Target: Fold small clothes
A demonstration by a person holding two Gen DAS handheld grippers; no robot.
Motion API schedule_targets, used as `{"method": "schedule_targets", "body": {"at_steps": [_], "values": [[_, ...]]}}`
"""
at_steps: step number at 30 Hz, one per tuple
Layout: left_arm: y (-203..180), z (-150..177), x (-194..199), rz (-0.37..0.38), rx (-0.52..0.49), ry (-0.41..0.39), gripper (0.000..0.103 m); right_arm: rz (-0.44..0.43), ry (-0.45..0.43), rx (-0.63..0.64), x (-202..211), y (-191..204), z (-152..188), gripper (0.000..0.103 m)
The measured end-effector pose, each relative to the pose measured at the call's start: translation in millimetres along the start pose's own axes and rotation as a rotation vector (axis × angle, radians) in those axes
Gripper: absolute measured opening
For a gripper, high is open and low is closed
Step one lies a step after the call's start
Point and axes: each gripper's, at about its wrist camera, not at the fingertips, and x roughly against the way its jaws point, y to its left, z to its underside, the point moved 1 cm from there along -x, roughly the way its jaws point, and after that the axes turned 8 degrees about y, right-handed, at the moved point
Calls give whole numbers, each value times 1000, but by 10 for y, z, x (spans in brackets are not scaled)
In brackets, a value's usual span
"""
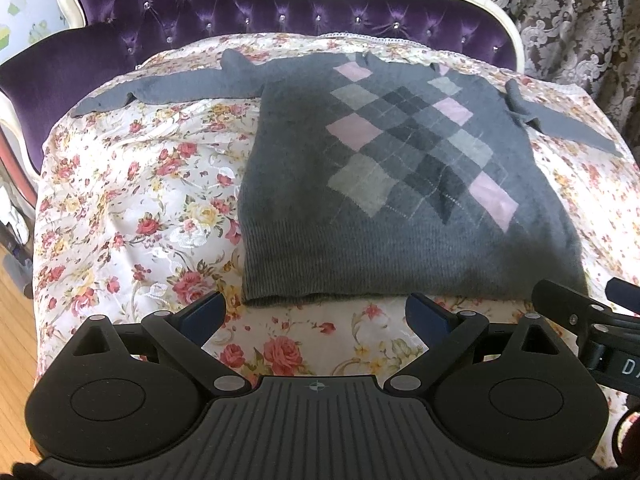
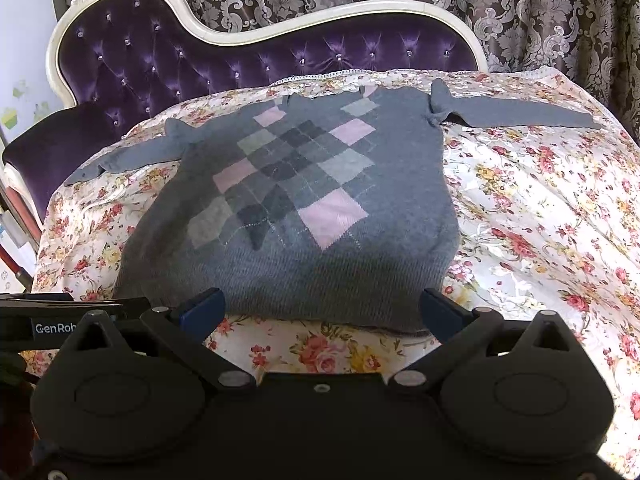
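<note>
A small grey argyle sweater is laid flat and face up on a floral bedspread, filling the centre and right of the left wrist view and the centre of the right wrist view. Its left-hand sleeve is stretched out toward the upper left of the frame, and its right-hand sleeve toward the upper right; both are spread sideways, with a little bunching at each shoulder seam. The ribbed hem is seen lowest in the frame, just above the tongs. No fold can be made out in the body or the sleeves, so the folding is judged not yet begun: the sleeves are to be brought in over the body, and the body then doubled.

The left gripper is held with its jaws wide apart and nothing between them, its tips just short of the hem. The right gripper is likewise spread and empty, with its blue-padded fingertips shown at the hem edge; whether the knit is touched there cannot be told. Part of the right tool is seen at the lower right edge of the left wrist view, so the two are held side by side.

Behind the bedspread, a purple tufted headboard with a pale carved frame is seen across the top, and a damask curtain beyond it.
</note>
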Motion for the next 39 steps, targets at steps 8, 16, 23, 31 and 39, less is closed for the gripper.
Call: {"method": "schedule_targets", "body": {"at_steps": [8,16,23,31,39], "values": [[83,-14,-90,36,-6,41,97,-37,71,-25,-101,-66,-17,102],[204,-124,-116,70,7,59,97,-63,147,-52,-162,-195,-46,102],[194,-438,-108,100,-64,24,97,-205,302,-66,-232,-350,-217,102],[97,-984,-42,142,-112,-81,97,-219,296,-25,-126,-610,-742,102],[-111,-1511,-91,119,-122,-261,97,-221,250,-47,-556,-1223,-1486,102]]}}
